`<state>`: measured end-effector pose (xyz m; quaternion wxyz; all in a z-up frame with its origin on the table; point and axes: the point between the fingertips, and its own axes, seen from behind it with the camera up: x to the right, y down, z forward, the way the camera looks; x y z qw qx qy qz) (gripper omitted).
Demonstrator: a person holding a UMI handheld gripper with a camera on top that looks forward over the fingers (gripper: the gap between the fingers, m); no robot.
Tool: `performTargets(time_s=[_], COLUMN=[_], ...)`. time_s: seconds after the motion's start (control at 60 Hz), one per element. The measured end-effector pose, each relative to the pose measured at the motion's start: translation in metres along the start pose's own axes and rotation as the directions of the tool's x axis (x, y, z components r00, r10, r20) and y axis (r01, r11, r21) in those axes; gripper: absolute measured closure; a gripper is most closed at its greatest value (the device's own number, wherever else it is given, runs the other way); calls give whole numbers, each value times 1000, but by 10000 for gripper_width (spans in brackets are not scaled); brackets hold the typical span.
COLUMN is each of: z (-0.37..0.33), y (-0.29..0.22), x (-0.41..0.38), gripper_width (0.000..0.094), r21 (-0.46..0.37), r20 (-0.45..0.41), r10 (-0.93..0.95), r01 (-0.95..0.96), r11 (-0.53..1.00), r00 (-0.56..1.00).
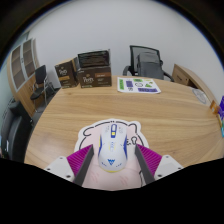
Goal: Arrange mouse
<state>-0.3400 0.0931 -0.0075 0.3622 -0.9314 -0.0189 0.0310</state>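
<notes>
Office chairs and boxes stand beyond a wooden table. At its near edge, the white mouse lies on a pale mat, long axis pointing away, between the gripper's open fingers, gaps either side.

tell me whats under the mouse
The mouse lies on a white mat with a pink cartoon outline, which rests on the wooden table. The claw is open, with the mouse between its fingers. The part of the mat beneath the mouse is hidden.
</notes>
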Motion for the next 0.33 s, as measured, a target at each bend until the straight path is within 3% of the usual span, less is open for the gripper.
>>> performTargets(time_s=[0.05, 0.333], z=[-13, -165], y=[3, 34], x=[1, 15], gripper_width=[113, 102], r21=[14, 135], r20=[10, 94], r10=[-18, 84], r01=[18, -96], r11=[1000, 986], r00=[1000, 992])
